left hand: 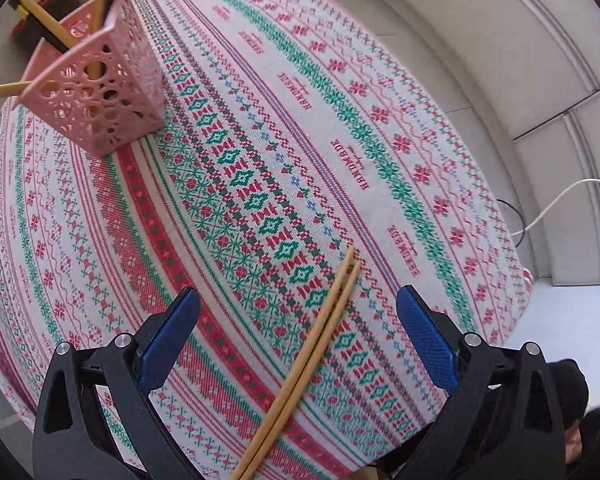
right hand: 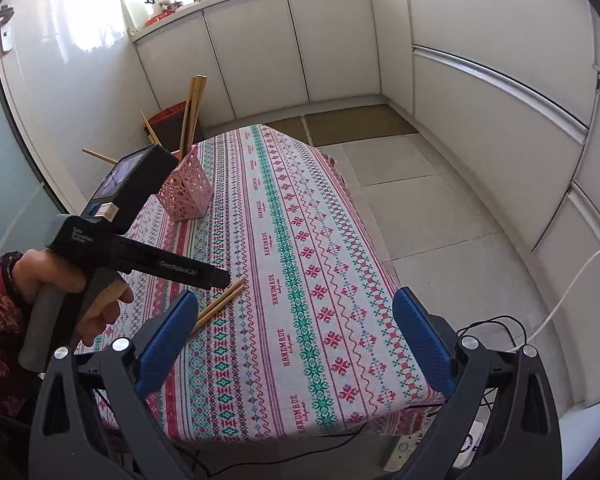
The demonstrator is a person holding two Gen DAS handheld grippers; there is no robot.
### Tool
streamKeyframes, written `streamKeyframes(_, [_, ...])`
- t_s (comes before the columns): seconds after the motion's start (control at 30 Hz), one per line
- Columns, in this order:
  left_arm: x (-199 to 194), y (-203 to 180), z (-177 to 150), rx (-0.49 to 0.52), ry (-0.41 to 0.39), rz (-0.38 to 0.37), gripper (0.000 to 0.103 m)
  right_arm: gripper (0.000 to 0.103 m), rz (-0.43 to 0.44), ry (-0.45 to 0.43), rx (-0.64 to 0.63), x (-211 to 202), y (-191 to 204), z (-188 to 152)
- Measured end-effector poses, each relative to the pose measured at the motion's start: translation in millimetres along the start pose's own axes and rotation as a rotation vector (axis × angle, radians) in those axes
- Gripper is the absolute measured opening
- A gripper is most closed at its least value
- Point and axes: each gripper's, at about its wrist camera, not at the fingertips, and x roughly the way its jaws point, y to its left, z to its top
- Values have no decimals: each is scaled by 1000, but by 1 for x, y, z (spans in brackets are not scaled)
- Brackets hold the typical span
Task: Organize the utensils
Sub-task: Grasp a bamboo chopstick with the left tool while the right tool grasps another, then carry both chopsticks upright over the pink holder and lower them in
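Observation:
A pair of wooden chopsticks lies side by side on the patterned tablecloth, between the open blue fingers of my left gripper, which hovers above them without touching. A pink perforated holder stands at the far left with several chopsticks leaning in it. In the right wrist view the chopsticks lie just beyond the left tool's nose, and the holder stands farther back. My right gripper is open and empty above the table's near end.
The left tool and the hand holding it fill the left of the right wrist view. White cabinets surround the table. A dark red-rimmed bin stands behind the holder. A white cable and a power strip lie on the tiled floor.

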Motion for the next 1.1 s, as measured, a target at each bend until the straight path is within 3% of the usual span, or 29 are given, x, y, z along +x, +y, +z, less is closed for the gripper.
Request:
streamKeyframes(0.17, [15, -5, 6, 1, 43, 52, 84, 95, -7, 10, 14, 1, -8, 1])
streamKeyframes(0.3, [17, -6, 10, 9, 45, 72, 65, 95, -2, 17, 30, 2, -14, 2])
streamKeyframes(0.47, [26, -8, 17, 25, 62, 75, 62, 95, -7, 26, 30, 7, -15, 2])
streamKeyframes(0.57, [36, -7, 24, 58, 58, 99, 55, 95, -5, 30, 38, 9, -16, 2])
streamKeyframes(0.83, [30, -4, 7, 94, 30, 90, 6, 95, -6, 54, 29, 25, -1, 4])
streamKeyframes(0.93, [27, 11, -5, 89, 11, 129, 5, 95, -8, 98, 28, 42, 15, 6])
streamKeyframes(1.1, [-4, 42, -25, 50, -64, 130, 4, 95, -58, 217, 35, 85, 42, 9])
